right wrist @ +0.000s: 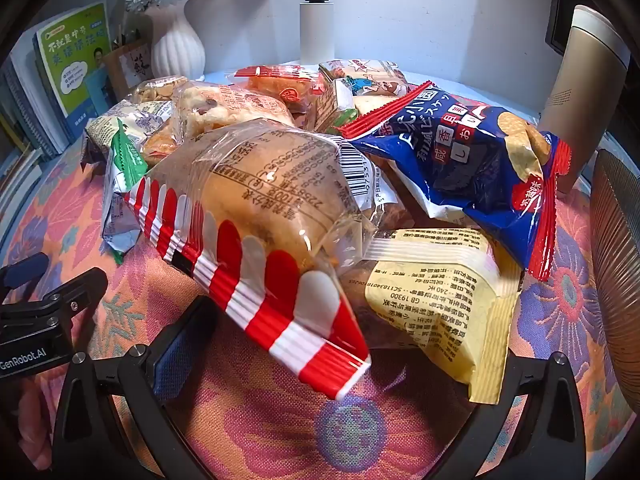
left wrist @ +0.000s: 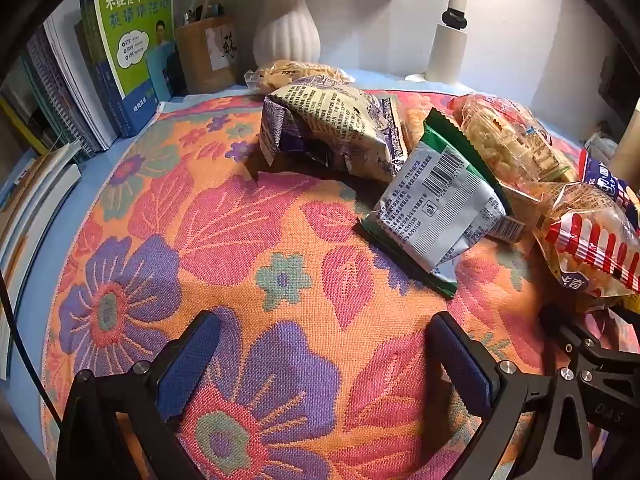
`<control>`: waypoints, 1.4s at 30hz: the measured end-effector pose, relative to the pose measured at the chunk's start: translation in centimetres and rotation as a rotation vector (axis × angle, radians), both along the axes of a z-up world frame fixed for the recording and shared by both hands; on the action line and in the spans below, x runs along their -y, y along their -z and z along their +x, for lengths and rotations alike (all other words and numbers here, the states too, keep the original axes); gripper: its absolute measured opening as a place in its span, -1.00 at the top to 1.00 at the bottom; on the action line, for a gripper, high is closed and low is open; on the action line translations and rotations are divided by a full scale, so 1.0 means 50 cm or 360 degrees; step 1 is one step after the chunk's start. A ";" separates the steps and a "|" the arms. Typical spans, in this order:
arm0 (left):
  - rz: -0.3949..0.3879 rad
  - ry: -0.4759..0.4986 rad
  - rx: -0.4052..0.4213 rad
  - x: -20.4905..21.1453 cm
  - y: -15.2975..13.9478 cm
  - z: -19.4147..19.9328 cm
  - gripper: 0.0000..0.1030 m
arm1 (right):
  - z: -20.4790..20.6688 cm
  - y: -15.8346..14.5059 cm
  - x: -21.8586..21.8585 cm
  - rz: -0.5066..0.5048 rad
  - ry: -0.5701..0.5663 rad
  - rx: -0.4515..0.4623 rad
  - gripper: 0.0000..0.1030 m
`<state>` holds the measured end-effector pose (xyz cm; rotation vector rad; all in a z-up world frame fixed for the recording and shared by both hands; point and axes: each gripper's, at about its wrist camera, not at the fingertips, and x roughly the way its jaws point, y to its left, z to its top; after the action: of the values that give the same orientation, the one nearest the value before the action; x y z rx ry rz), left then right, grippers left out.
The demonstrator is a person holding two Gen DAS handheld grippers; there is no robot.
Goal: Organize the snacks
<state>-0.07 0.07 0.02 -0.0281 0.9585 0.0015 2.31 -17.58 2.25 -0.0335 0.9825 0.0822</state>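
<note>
We see the striped bag (right wrist: 256, 240) lying slantwise, its sealed end toward our right gripper (right wrist: 328, 356); both it and the left gripper (left wrist: 324, 364) gape wide, empty, over the floral cloth (left wrist: 240, 240) before the vase (left wrist: 286, 32).

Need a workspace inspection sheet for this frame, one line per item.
Surface: floral cloth, bare under the left gripper.
Job's things: snack packets piled at the right: purple-print bag, green-edged packet, red-striped bun packet, blue biscuit bag, yellow packet.
Clutter: nothing seen apart from the pile.
Grippers: left gripper open, empty; right gripper open, the striped packet's end lies between its jaws.
Cables: thin black cable at the left edge.
Surroundings: books, white vase, lamp post, pen holder.
</note>
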 end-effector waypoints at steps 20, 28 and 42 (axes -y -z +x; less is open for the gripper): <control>0.0022 -0.0001 -0.0021 0.001 0.000 0.001 -1.00 | 0.000 0.000 0.000 -0.0001 0.0000 0.0001 -1.00; 0.0023 -0.0001 -0.0021 0.001 0.000 0.001 -1.00 | 0.000 0.000 0.000 -0.0001 0.0000 0.0001 -1.00; 0.0025 -0.0001 -0.0020 0.002 0.000 0.001 -1.00 | -0.001 0.000 0.000 -0.0001 0.0000 0.0001 -1.00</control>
<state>0.00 -0.01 0.01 -0.0141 0.9708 0.0097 2.28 -17.59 2.24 -0.0341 0.9820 0.0819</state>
